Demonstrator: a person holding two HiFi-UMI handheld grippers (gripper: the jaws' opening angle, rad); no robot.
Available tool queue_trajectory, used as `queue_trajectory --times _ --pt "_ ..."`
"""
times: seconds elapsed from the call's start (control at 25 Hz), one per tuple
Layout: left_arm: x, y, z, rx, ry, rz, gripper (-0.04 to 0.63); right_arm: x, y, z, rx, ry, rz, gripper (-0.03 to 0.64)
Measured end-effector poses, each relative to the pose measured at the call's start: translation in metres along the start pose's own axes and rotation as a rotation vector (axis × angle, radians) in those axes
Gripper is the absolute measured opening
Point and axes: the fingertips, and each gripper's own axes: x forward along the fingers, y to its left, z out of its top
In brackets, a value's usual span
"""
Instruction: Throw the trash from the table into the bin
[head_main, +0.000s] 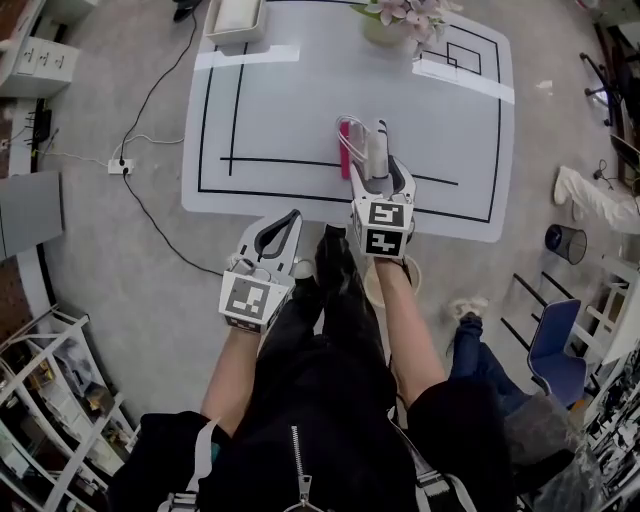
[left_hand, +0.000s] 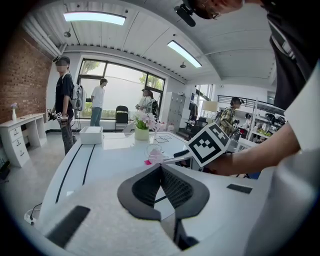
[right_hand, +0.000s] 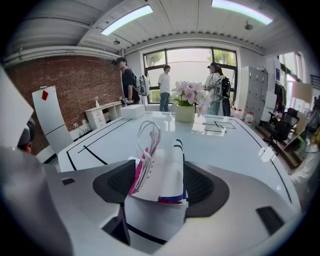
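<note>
Right hand-held gripper (right_hand: 160, 186) open around bag (right_hand: 162, 167), 12 o'clock; left hand-held gripper (left_hand: 161, 166) closed, empty. Close squarely on its middle.

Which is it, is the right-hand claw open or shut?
Open: the right gripper has its jaws wide apart, with the small paper bag standing between them.

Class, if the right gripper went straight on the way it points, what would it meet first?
Most likely the paper bag, standing on the white table between the open jaws of the right gripper.
</note>
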Motion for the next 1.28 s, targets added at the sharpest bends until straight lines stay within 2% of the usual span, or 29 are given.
queue_trajectory --times 0.32,0.48,0.68,0.76,0.88,1.0,1.28 --pt "-0.001 0.012 -0.008 0.008 0.01 0.025 0.005 0.019 -0.008 -0.019 0.026 0.064 0.01 0.279" --pt "-0.001 0.008 -0.008 -0.007 0.002 0.008 0.005 0.023 -0.009 -0.023 0.038 0.076 0.013 0.279" --pt "-0.003 0.012 -0.008 0.021 -0.006 0.01 0.005 0.022 -0.011 -0.023 0.041 0.097 0.012 0.273" --pt "-0.006 0.013 -0.007 0.016 -0.006 0.017 0.005 0.02 -0.012 -0.021 0.024 0.099 0.007 0.252" --pt "-0.011 0.012 0.0 0.007 -0.025 0.022 0.005 0.012 -0.012 -0.017 -0.015 0.101 0.002 0.172" --pt "-0.016 0.01 0.0 0.011 -0.024 0.019 0.005 0.006 -0.007 -0.015 -0.02 0.103 0.014 0.137" --pt "-0.031 0.003 0.009 0.012 -0.067 0.008 0.005 -0.02 0.0 0.006 -0.06 0.046 -0.003 0.114"
